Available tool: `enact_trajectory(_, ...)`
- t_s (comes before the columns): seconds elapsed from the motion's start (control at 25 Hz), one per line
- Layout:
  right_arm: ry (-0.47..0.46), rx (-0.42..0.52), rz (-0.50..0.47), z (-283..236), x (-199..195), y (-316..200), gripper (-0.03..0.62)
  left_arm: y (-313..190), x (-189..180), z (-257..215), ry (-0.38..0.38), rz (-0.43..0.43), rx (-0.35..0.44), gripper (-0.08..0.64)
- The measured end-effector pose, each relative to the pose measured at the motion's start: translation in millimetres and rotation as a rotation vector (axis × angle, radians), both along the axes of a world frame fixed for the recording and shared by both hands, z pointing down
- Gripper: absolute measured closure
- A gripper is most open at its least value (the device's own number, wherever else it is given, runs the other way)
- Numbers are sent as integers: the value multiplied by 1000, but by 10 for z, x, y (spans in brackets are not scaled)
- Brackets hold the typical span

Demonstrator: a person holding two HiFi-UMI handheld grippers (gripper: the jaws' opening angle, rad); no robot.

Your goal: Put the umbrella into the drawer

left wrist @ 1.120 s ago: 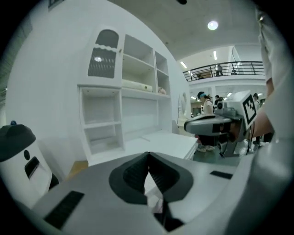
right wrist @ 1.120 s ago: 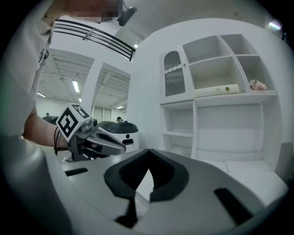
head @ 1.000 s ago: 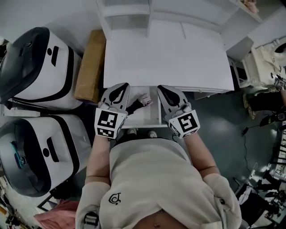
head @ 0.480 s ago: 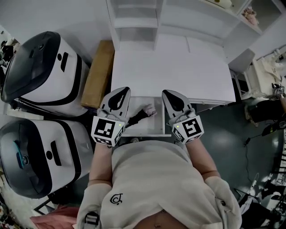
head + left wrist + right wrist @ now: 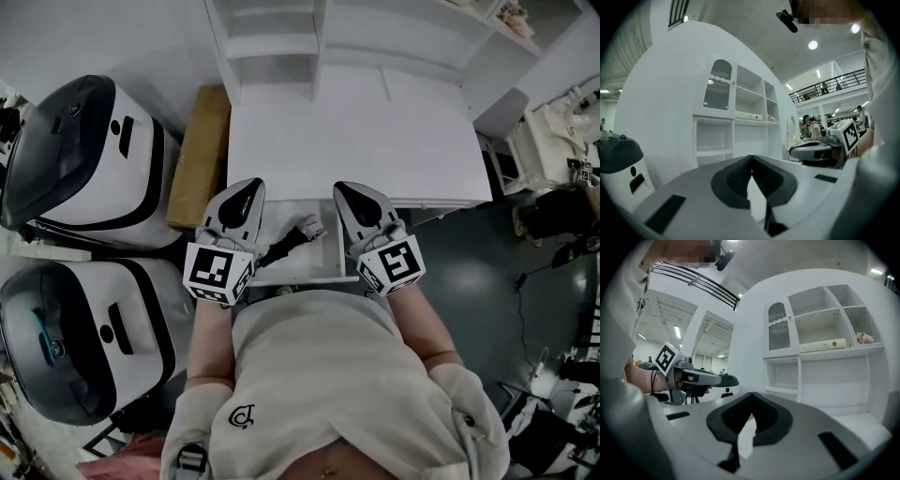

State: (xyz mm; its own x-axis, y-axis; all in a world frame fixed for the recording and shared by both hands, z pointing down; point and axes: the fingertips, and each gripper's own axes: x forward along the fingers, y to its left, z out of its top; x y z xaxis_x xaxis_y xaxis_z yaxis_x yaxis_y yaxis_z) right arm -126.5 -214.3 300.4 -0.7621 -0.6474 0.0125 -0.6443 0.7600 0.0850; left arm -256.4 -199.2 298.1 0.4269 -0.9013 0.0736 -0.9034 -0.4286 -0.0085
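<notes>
Head view shows both tools held level above the open drawer (image 5: 323,265), which projects from under the white desk (image 5: 356,141). We read the left gripper (image 5: 247,187) as clenched, its jaw tips meeting with nothing between them, and the right gripper (image 5: 345,188) likewise closed and empty. The folded umbrella (image 5: 294,237) lies slantwise inside the drawer, between the two grippers, held by neither.
</notes>
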Motion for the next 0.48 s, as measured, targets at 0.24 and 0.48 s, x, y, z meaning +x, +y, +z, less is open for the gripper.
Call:
enact_trajectory(0.24,-1,1,19,-2,70,-24,586,15,27,56,2,12,-16,548)
enact_trajectory(0.48,-1,3,23,-8,97,-43,586,-11,40,38,6,17,-10,548)
